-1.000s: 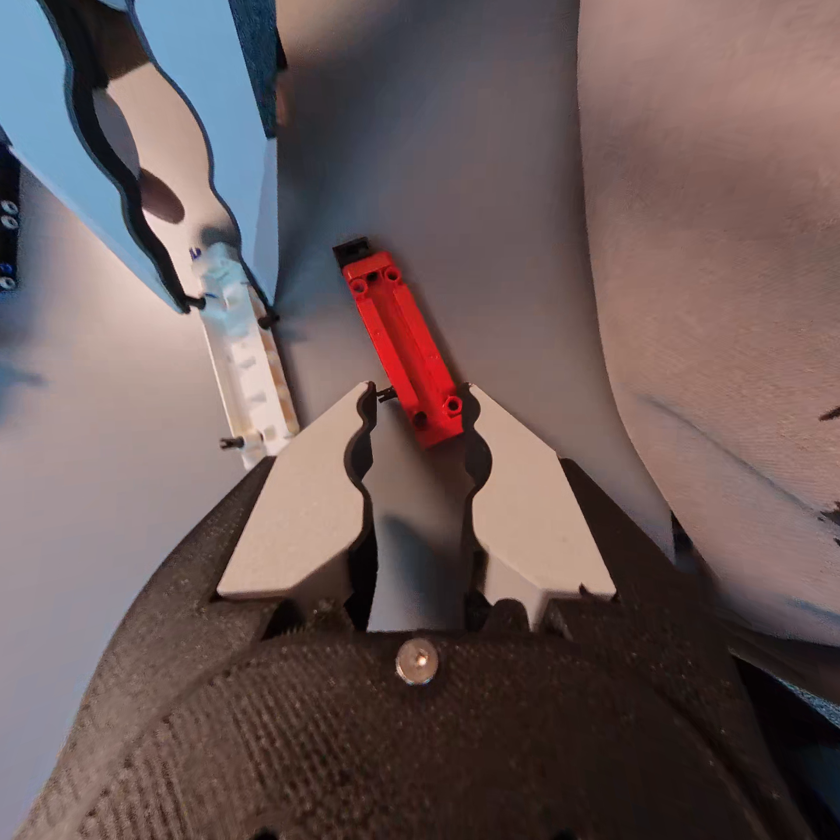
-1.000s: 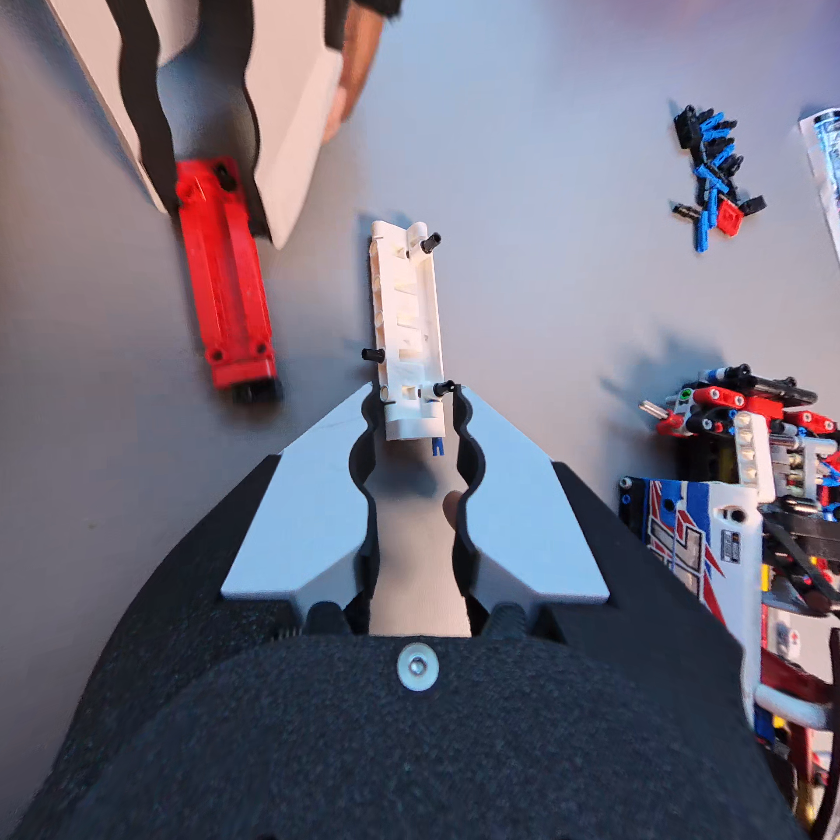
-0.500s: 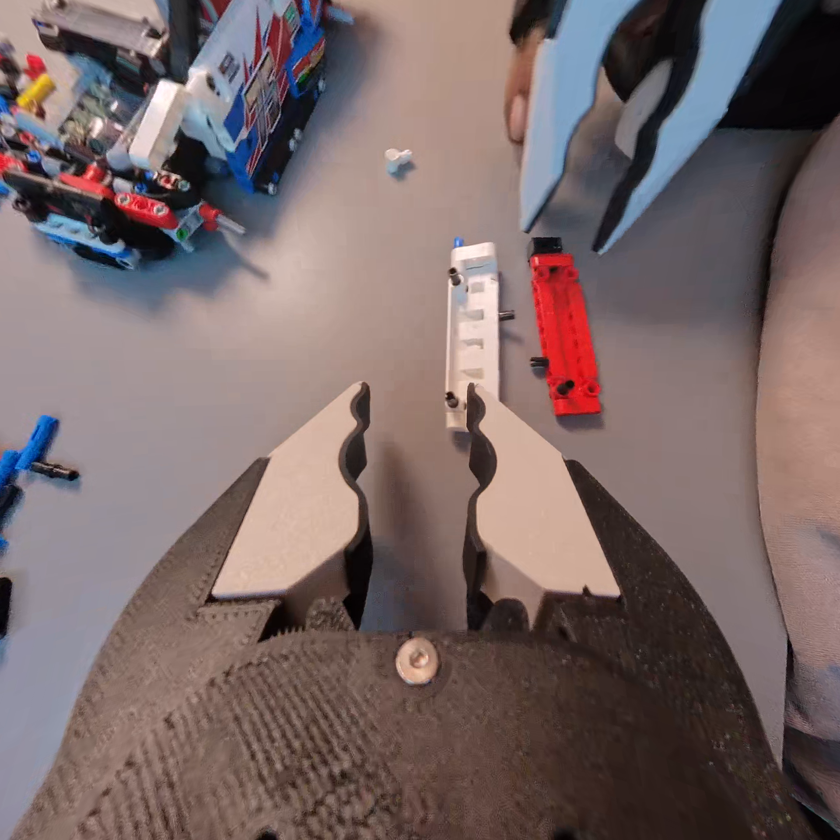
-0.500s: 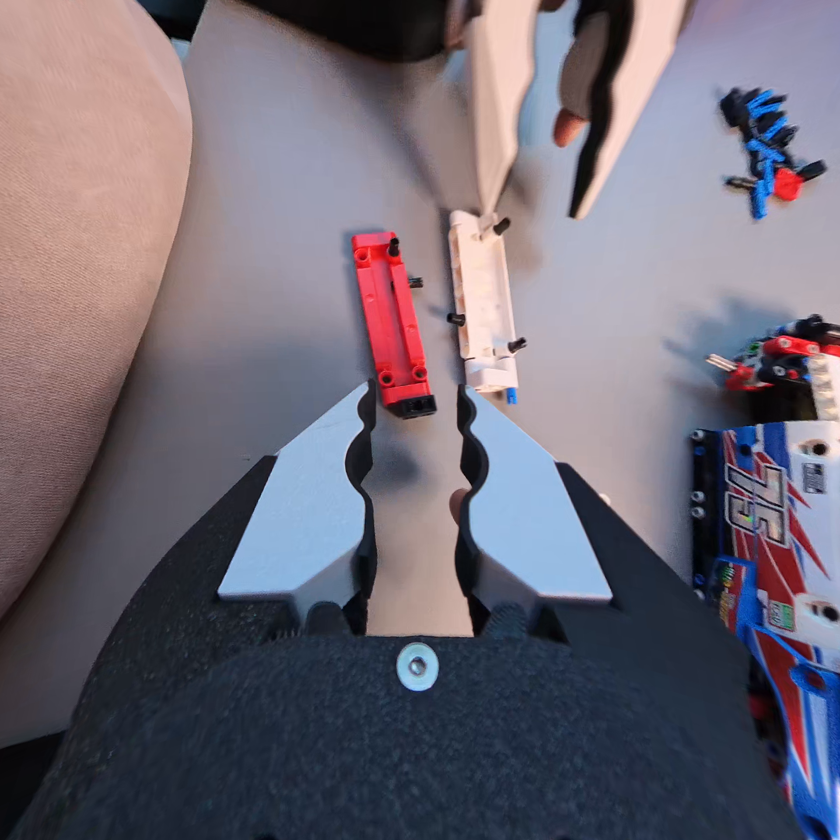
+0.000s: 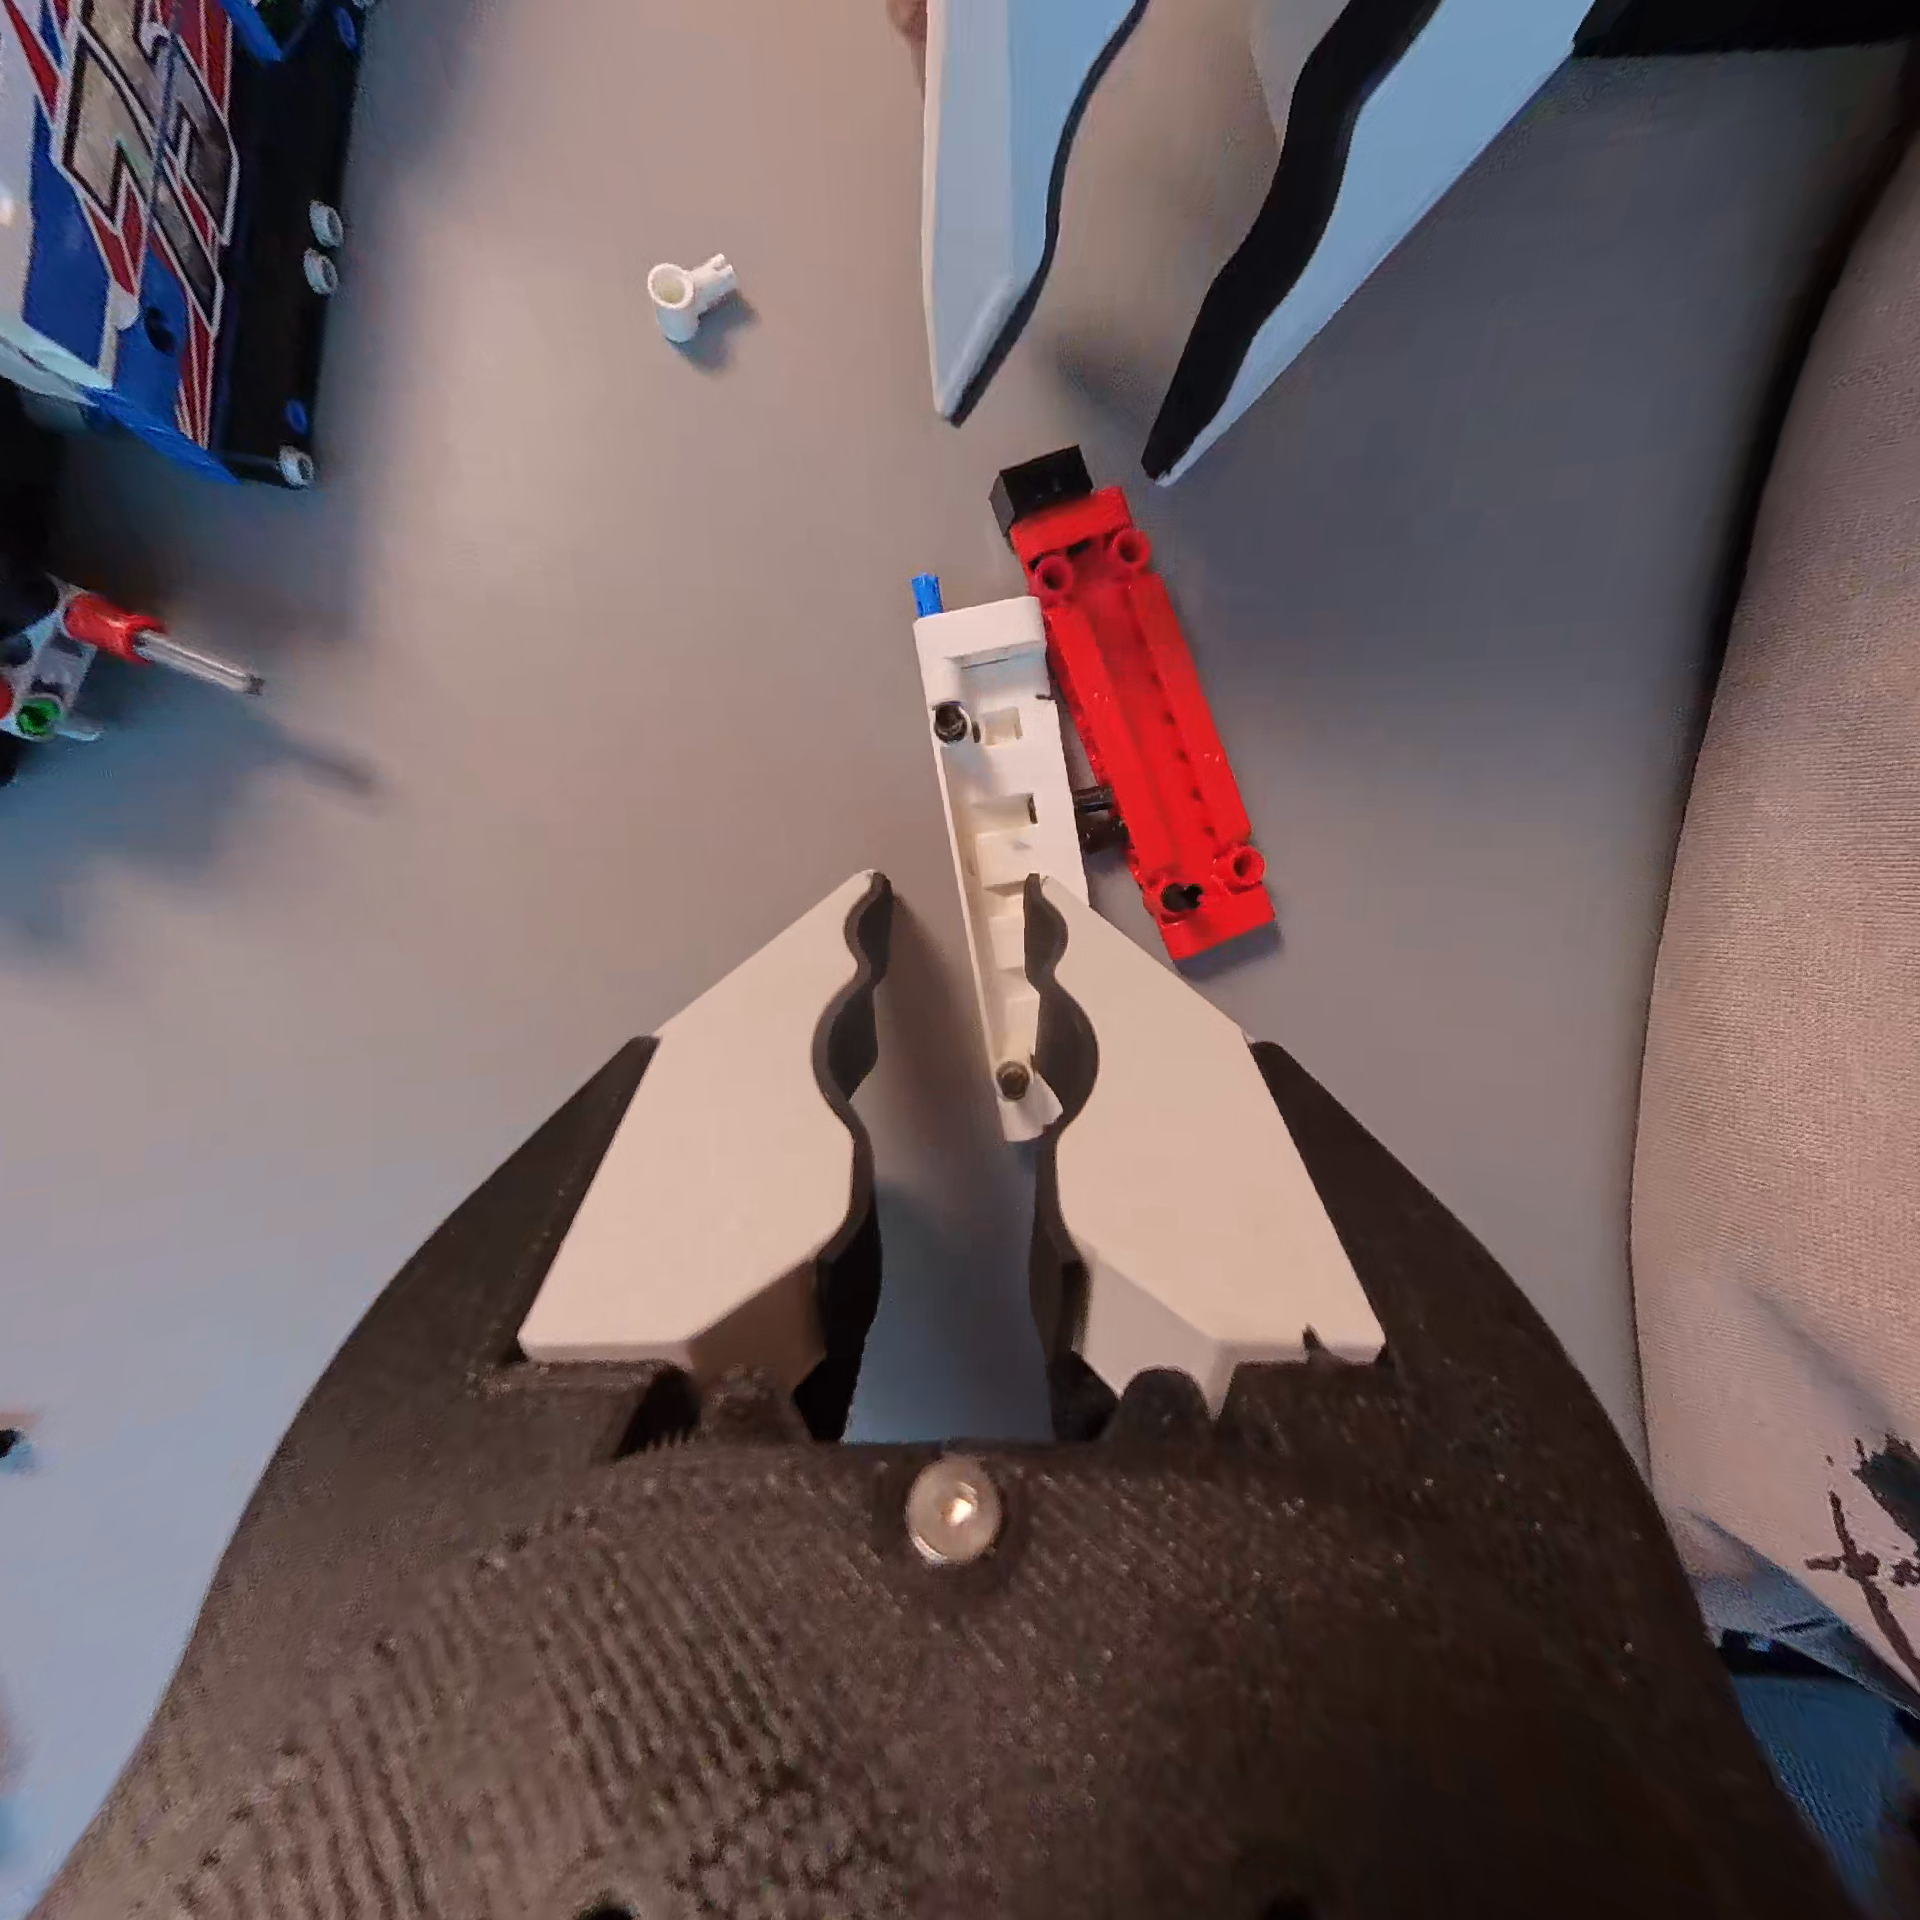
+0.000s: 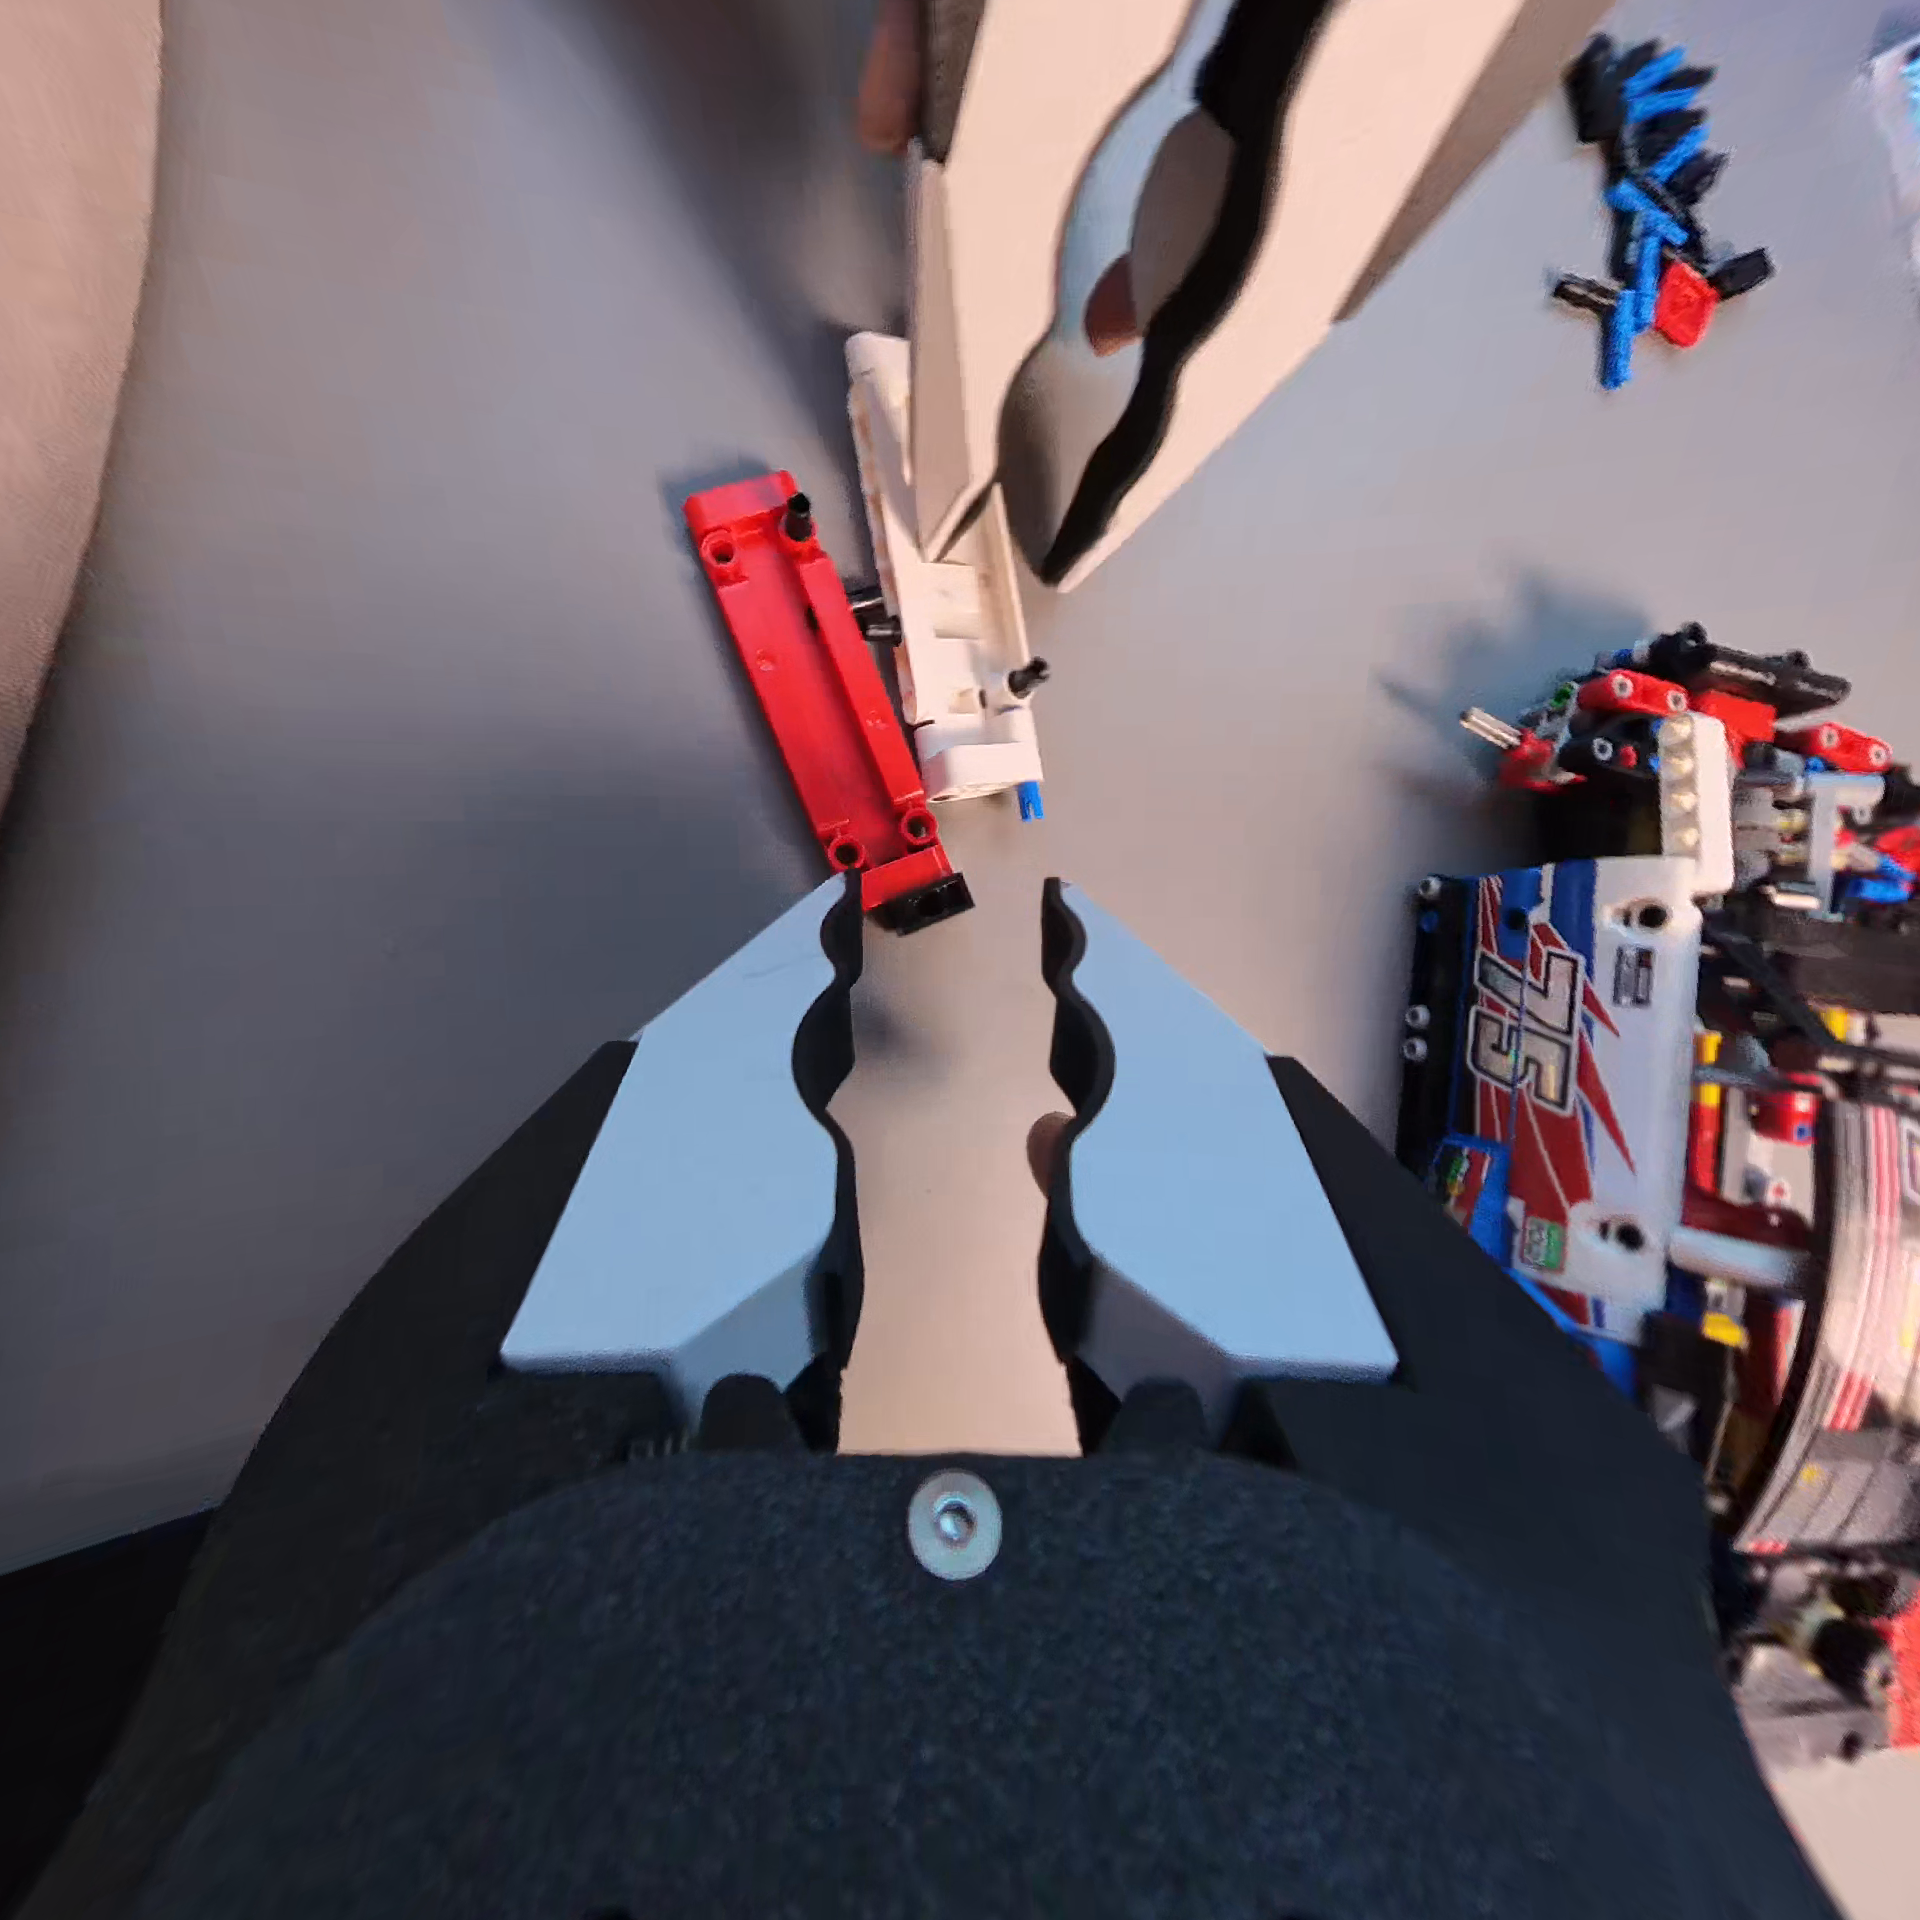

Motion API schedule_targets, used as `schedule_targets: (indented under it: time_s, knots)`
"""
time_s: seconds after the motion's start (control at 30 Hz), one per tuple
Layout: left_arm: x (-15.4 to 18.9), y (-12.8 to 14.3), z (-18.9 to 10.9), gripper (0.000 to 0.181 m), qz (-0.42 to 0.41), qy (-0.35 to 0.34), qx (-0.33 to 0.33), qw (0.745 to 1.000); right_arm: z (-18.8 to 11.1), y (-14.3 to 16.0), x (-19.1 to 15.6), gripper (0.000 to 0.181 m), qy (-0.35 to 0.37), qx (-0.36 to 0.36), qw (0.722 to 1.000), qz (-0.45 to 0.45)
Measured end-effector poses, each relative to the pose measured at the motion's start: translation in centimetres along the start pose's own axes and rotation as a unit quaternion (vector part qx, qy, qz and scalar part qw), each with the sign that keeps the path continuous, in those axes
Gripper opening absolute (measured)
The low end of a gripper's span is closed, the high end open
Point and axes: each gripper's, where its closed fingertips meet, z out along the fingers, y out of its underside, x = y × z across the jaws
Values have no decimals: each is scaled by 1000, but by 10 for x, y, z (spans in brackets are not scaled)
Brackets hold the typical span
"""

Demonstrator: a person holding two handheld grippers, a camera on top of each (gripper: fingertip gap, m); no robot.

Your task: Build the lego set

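A white lego panel [image 5: 992, 790] with black pins and a blue pin lies on the grey table next to a red lego panel [image 5: 1143, 727] with a black end block. The two lie side by side, close together. My left gripper [image 5: 956, 894] is open, and the near end of the white panel sits between its fingers against the right one. My right gripper [image 6: 948, 894] is open and empty, its left tip beside the black end of the red panel [image 6: 821, 686]. The white panel [image 6: 966, 665] and my left gripper [image 6: 992, 556] show beyond it.
A partly built red, white and blue lego truck [image 6: 1610, 1039] stands at the right, also seen in the left wrist view [image 5: 125, 208]. A pile of blue and black pins [image 6: 1652, 208] lies far right. A small white connector [image 5: 686, 296] lies loose. A person's beige clothing [image 5: 1818, 935] borders the table. The grippers' ends are close to 7 cm from one another. From my right tips it is roughly 6 cm to the small white connector [image 5: 686, 296]; from my left, 11 cm.
My left gripper has moved forward so the white panel's end is now between its fingers. The two panels now lie closer together and tilted. My right gripper has come nearer to the red panel's black end.
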Motion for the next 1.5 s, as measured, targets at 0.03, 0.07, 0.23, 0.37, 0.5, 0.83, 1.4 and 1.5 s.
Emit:
schedule_targets:
  time_s: [0.03,0.07,0.23,0.37,0.5,0.83,1.4,1.5]
  knots:
    - [2,0,0,24,-3,-8,4,1000,-3,0,2,31,6,13,1000,24]
    - [3,1,0,22,-5,-14,9,1000,-6,0,4,31,15,24,998,52]
    - [3,-5,-2,0,44,-62,57,995,-3,-4,10,32,24,80,980,178]
    - [-21,-32,-40,0,-2,-113,205,972,-8,-18,29,48,52,148,946,285]
    - [-30,-65,-90,0,-43,-143,353,924,-28,-55,53,46,49,308,858,408]
    - [-8,-81,-95,27,-21,-104,376,921,-43,-81,51,4,-44,255,919,297]
    - [-1,-32,-29,7,-140,82,237,958,-4,13,-11,32,0,8,966,258]
    - [4,-33,-21,7,-128,81,223,963,6,15,-9,19,-11,-13,966,257]
